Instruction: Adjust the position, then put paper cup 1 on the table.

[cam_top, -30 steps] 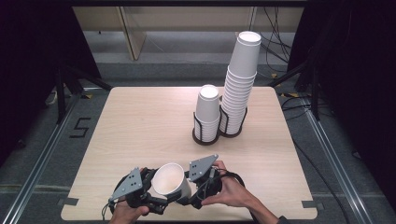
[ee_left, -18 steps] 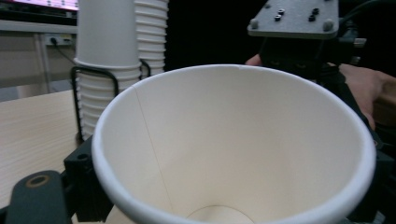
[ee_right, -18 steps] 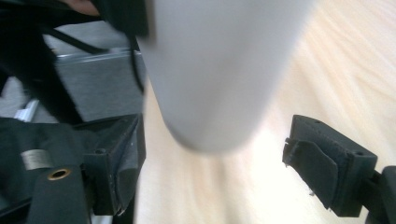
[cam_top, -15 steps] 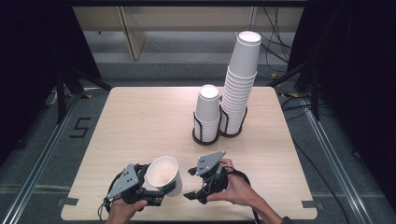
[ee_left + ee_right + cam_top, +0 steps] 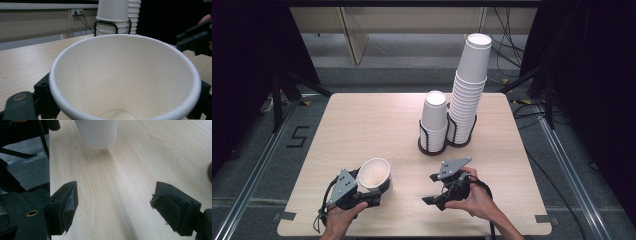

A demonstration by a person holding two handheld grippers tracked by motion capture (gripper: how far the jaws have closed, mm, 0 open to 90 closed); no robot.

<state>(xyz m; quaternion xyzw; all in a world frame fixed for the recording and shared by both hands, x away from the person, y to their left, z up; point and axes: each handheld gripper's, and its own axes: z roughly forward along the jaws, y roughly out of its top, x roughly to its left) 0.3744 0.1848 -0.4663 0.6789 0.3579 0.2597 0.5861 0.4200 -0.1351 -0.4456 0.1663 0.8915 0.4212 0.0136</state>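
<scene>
1. While the left gripper [image 5: 373, 194] pinches a white paper cup [image 5: 374, 174] near the table's [image 5: 362, 120] front edge, the cup sits tilted, its open mouth turned up and back toward the person.
2. From the left gripper view, the cup [image 5: 125, 80] sits between the two black jaws, which press on its wall from either side; its jaws have just been closing on the cup, and its rim looks round and undented.
3. To the right of it, well apart from the cup, the right gripper [image 5: 432, 189] hovers low over the bare wood with its jaws spread wide and nothing between them.
4. From the right gripper view, the gripper [image 5: 113, 207] points along the tabletop toward the cup's base [image 5: 96, 133], which lies farther off; the worn pads [image 5: 67, 207] face each other over empty wood.
5. Both hands come in from the bottom edge, the left hand [image 5: 339, 217] under its gripper and the right hand [image 5: 477, 200] wrapped round its own.
6. Farther back, right of centre, a short stack [image 5: 434, 120] of cups stands in a black wire holder [image 5: 432, 145].
7. Just beside it, touching or nearly so, a tall stack [image 5: 469, 90] stands in a second holder [image 5: 462, 137], rising well above the short one.
</scene>
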